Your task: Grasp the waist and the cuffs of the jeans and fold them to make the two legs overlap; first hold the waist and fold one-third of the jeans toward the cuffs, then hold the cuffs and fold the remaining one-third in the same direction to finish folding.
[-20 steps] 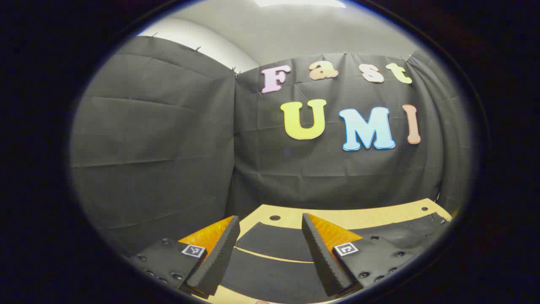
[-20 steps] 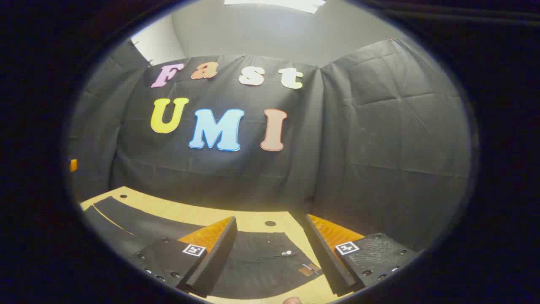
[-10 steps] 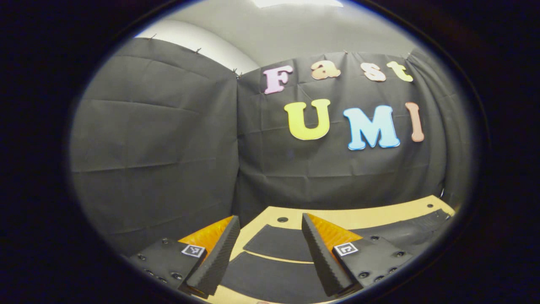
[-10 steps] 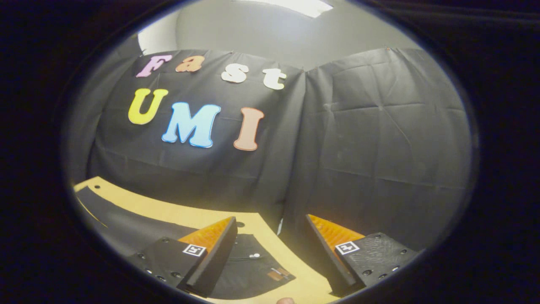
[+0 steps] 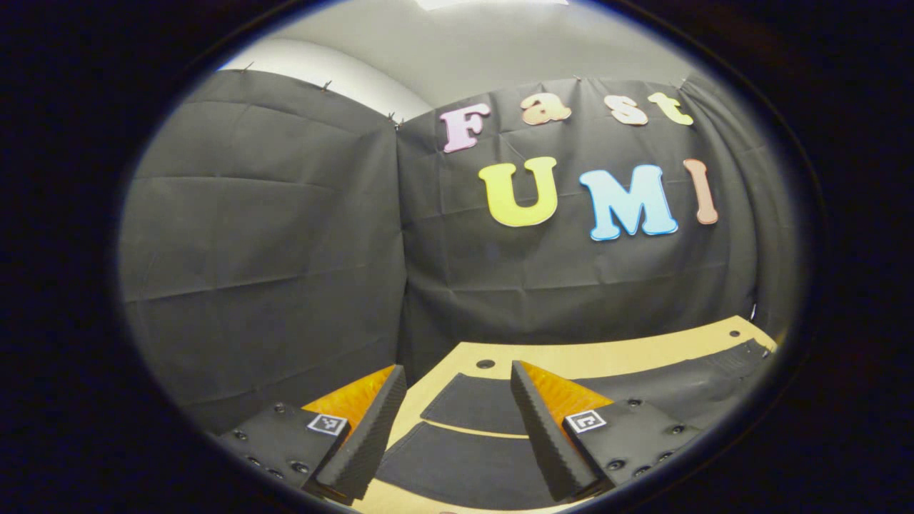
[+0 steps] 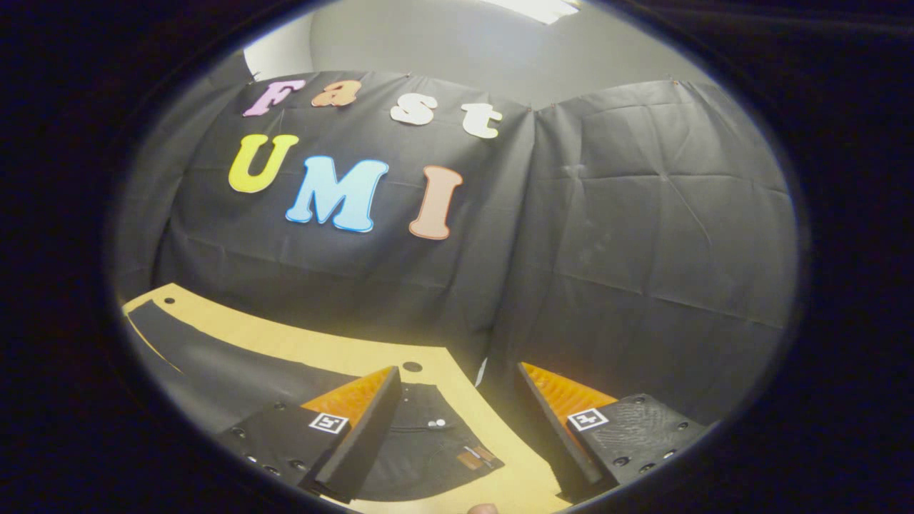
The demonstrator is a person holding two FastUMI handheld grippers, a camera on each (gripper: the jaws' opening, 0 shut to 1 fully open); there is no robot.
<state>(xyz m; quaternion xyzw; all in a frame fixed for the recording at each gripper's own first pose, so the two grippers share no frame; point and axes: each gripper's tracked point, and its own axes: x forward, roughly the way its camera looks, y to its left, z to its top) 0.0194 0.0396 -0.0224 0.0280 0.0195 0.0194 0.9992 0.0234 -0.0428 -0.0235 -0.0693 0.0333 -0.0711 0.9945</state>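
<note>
we hold both the left gripper (image 5: 454, 428) and the right gripper (image 6: 457, 432) wide and empty above the dark denim jeans (image 6: 421, 457) spread flat on the tan wooden table (image 5: 571, 360). we risk pinching one layer, so the legs may not overlap.

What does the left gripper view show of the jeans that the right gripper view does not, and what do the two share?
The left gripper view shows the two cuffs, lying apart with a strip of table between the legs, beneath the open left gripper. The right gripper view shows the waist, with its button and leather patch, beneath the open right gripper. Both show the dark jeans lying flat and unfolded on the wooden table.
</note>
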